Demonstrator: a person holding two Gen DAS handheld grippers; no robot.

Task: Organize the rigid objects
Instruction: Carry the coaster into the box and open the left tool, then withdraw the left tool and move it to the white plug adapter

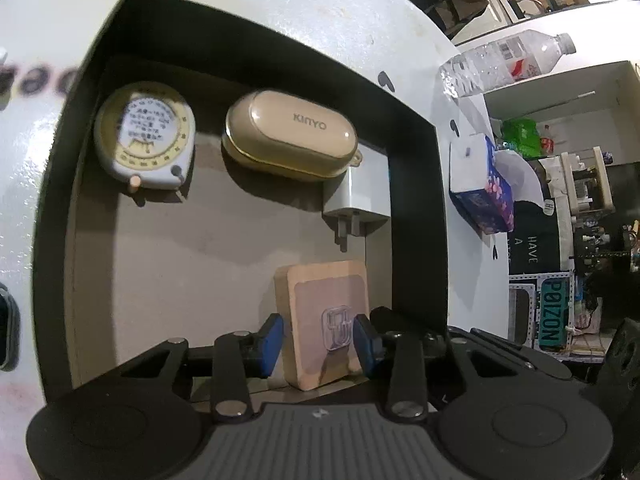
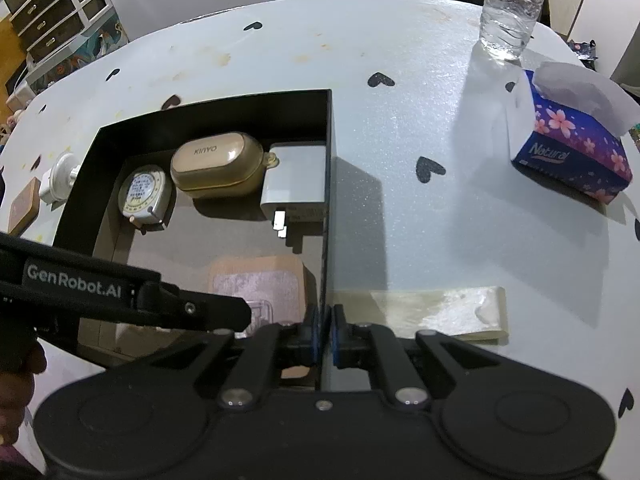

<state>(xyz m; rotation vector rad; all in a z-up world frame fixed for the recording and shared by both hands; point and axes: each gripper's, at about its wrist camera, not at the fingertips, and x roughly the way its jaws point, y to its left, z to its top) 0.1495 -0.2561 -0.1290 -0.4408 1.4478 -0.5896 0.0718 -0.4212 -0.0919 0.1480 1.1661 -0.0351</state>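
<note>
Count, inside black rectangular open box (1): round white-and-yellow tape measure ×1; beige glossy oval earbud case ×1; white plug-in charger block ×1; square light wooden block with clear adhesive hook ×1.

On the table: clear plastic water bottle ×1; purple floral tissue box ×1; second wooden block ×1; white round plug ×1.

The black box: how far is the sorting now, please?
Done: the tape measure, the KINYO case and the white charger lie in the black box. In hand: the left gripper holds the wooden block inside it, while the right gripper pinches the box wall. Left: a second wooden block and a white plug outside.
</note>
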